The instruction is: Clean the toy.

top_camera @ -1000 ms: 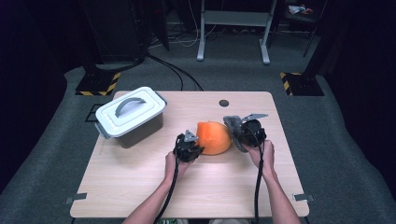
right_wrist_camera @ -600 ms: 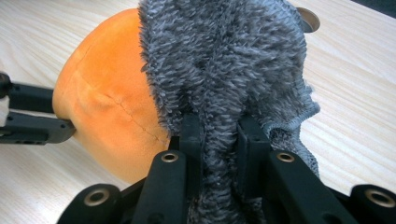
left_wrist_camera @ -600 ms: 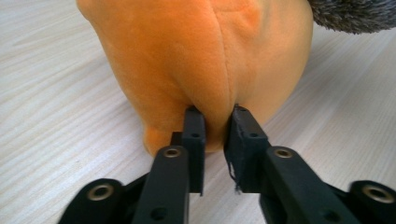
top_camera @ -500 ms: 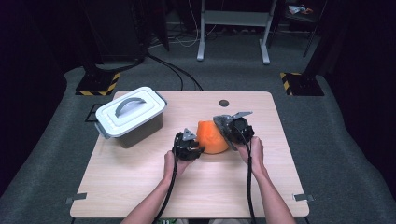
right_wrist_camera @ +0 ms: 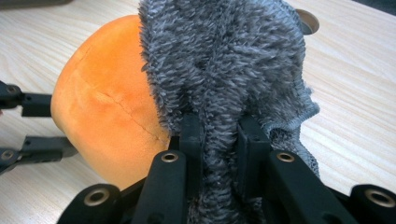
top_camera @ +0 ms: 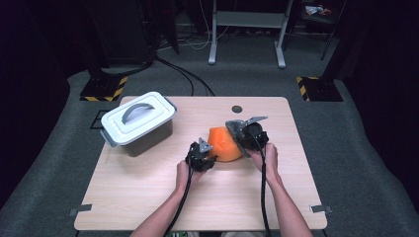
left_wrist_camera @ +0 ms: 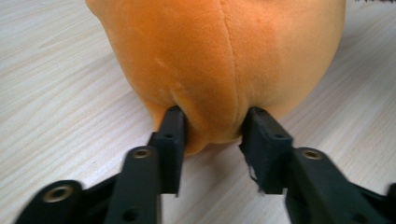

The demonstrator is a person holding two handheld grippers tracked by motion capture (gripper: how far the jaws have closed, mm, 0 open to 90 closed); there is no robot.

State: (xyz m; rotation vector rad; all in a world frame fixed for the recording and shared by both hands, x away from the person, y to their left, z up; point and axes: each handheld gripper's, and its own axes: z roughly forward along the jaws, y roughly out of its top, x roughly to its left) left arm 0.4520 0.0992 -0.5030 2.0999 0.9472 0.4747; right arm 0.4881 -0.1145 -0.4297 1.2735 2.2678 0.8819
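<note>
Orange plush toy [left_wrist_camera: 219,65] sits pinched at its lower end between the left gripper [left_wrist_camera: 215,135] jaws, which have just been closing. Right gripper [right_wrist_camera: 219,135] clamps a grey fuzzy cloth [right_wrist_camera: 224,60] draped against the toy's side.

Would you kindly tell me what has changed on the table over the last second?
The right gripper, shut on the grey cloth, has slid leftward across the top of the orange plush, covering more of it. The left gripper opened briefly and its jaws have just been closing again, pinching the plush's near end. The lidded box and table stayed put.
</note>
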